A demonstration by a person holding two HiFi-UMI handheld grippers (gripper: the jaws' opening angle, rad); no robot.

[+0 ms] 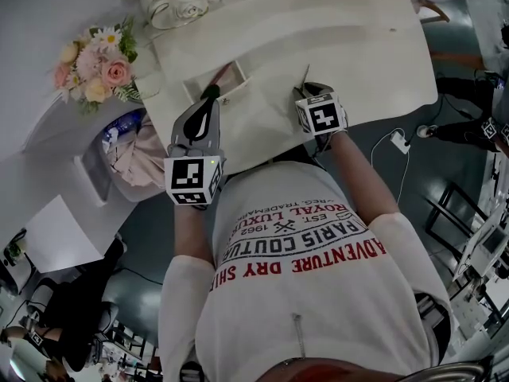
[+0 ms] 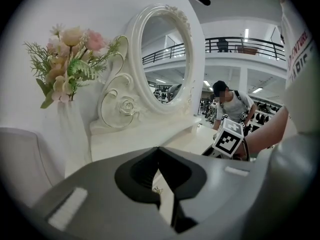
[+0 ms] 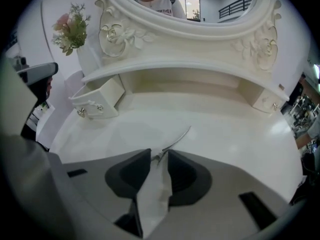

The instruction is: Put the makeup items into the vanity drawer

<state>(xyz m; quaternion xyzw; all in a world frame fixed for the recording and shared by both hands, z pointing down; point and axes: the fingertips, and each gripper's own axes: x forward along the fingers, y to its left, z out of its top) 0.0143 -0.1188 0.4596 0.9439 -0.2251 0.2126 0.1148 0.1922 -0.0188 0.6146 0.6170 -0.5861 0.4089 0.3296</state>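
Note:
A thin metal makeup tool (image 3: 176,139) lies on the white vanity top (image 3: 230,134); in the head view the same tool (image 1: 305,75) shows as a sliver. My right gripper (image 3: 159,155) points steeply down over it, open, with the tool's near end in the gap between the jaws and no pad pressing on it. The small left vanity drawer (image 3: 97,100) stands pulled out; from above the drawer (image 1: 220,81) shows a pinkish inside. My left gripper (image 1: 211,92) hovers at its front edge, its jaws meeting at the tips with nothing held. A drawer knob (image 2: 158,189) shows below those tips.
An oval mirror (image 2: 167,59) in an ornate white frame rises behind the top. A vase of pink flowers (image 1: 91,62) stands to the left. Another small drawer (image 3: 265,102) sits shut at the right. The person stands close to the table's front edge; other people are behind.

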